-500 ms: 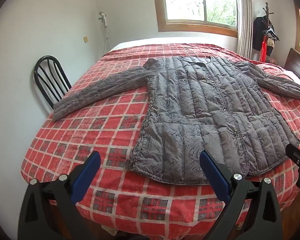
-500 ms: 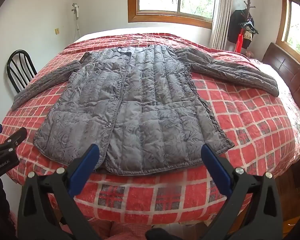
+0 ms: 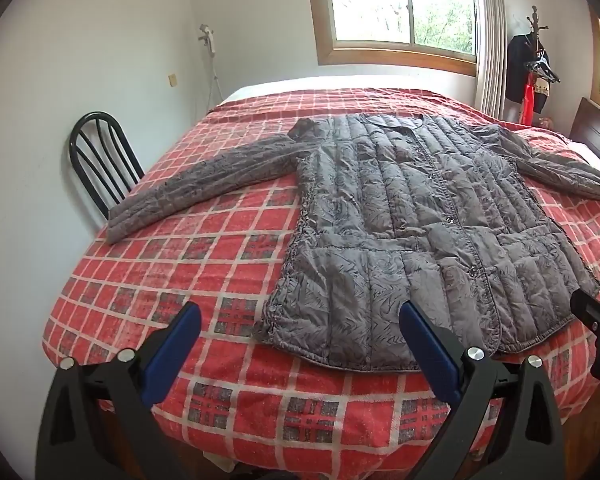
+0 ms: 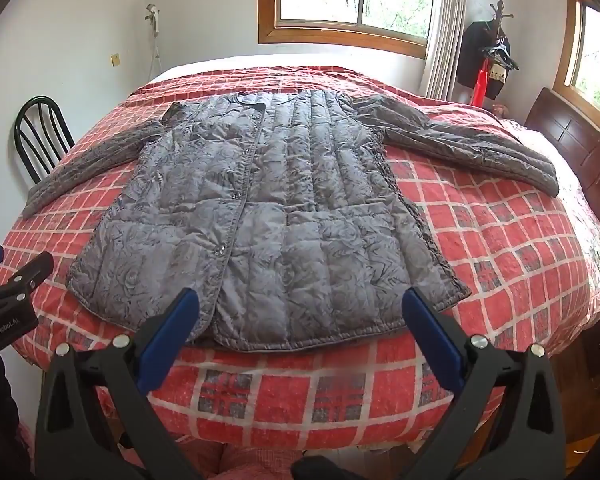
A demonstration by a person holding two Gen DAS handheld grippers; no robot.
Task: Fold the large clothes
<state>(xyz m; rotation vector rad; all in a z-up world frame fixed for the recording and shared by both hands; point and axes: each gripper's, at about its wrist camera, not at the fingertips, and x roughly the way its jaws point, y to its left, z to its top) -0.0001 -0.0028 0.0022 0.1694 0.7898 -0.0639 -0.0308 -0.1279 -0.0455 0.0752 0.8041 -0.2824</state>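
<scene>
A grey quilted jacket (image 3: 412, 232) (image 4: 268, 216) lies flat and buttoned on a bed (image 3: 172, 272) (image 4: 500, 248) with a red checked cover, both sleeves spread sideways. Its hem lies near the bed's front edge. My left gripper (image 3: 300, 328) hovers open above the front edge, over the hem's left corner, nothing between its blue pads. My right gripper (image 4: 300, 312) hangs open above the hem's right half, also empty. Each gripper shows at the edge of the other's view: the right one (image 3: 596, 332), the left one (image 4: 12, 284).
A black metal chair (image 3: 100, 160) (image 4: 40, 132) stands against the wall left of the bed. A dark wooden headboard (image 4: 572, 152) is on the right. A coat rack with hanging clothes (image 4: 488, 56) stands by the window in the far corner.
</scene>
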